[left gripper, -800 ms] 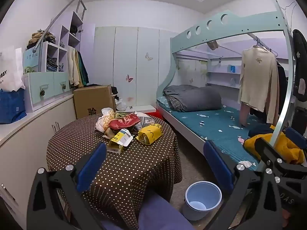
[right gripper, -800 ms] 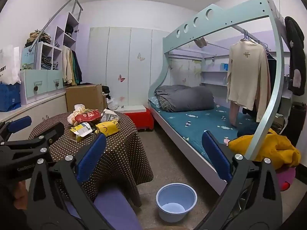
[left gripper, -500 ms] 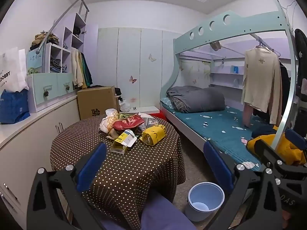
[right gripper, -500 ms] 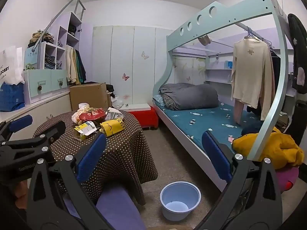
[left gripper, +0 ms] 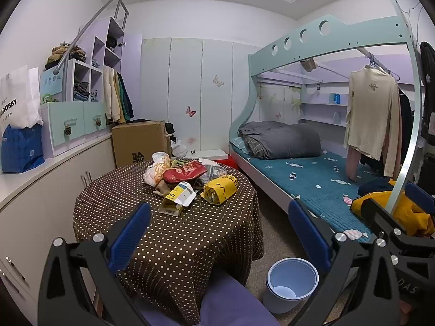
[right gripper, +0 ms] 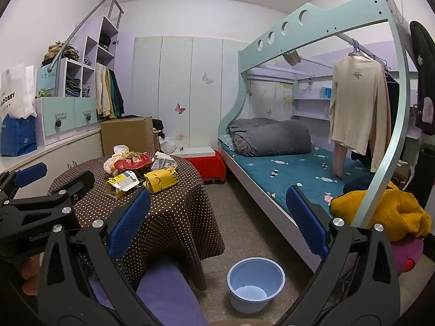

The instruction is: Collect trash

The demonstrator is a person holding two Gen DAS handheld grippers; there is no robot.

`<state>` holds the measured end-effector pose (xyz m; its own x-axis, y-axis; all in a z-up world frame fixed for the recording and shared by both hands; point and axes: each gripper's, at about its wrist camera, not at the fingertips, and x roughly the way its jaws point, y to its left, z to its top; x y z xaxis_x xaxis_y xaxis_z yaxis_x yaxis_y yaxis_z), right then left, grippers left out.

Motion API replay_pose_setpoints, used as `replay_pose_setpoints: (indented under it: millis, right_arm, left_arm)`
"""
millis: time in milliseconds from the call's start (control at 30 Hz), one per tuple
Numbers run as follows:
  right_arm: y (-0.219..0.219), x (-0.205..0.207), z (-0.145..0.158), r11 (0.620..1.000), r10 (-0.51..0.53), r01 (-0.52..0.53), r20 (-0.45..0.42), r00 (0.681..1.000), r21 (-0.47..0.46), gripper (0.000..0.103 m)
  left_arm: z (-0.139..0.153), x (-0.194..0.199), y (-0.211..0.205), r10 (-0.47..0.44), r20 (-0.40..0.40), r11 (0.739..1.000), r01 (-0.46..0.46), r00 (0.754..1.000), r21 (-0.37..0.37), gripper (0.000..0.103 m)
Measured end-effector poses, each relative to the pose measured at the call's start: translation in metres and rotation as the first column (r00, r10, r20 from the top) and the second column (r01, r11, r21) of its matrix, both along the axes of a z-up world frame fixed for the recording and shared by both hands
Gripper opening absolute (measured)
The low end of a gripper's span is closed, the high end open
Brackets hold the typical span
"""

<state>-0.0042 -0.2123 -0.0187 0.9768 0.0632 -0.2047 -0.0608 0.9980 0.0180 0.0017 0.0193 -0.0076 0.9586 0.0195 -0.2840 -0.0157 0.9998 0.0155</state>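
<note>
A pile of trash lies on the round polka-dot table (left gripper: 174,244): a red snack bag (left gripper: 183,171), a yellow bag (left gripper: 220,190), a torn yellow-white carton (left gripper: 178,198) and a pale plastic bag (left gripper: 155,169). The pile also shows in the right wrist view, with the yellow bag (right gripper: 160,180) nearest. A light-blue bin (left gripper: 292,284) stands on the floor right of the table, also seen in the right wrist view (right gripper: 255,282). My left gripper (left gripper: 217,239) is open and empty, short of the pile. My right gripper (right gripper: 214,222) is open and empty over the floor.
A purple stool seat (left gripper: 214,304) sits under the grippers at the table's near edge. A bunk bed (left gripper: 312,184) fills the right side. A cardboard box (left gripper: 138,142) and a low white cabinet (left gripper: 40,190) stand behind and left of the table.
Both grippers have shifted slightly left and forward toward the table; the trash pile looks a little closer. Both stay open and empty.
</note>
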Motion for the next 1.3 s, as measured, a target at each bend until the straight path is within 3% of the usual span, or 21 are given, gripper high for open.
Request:
replay_pose_setpoints:
  millis: [1300]
  right_arm:
    - [0.0, 0.003, -0.003, 1.0, 0.012, -0.012, -0.024, 1.0, 0.0, 0.097]
  left_arm:
    - [0.0, 0.0, -0.011, 0.032, -0.017, 0.999, -0.032, 0.999, 0.01, 0.099]
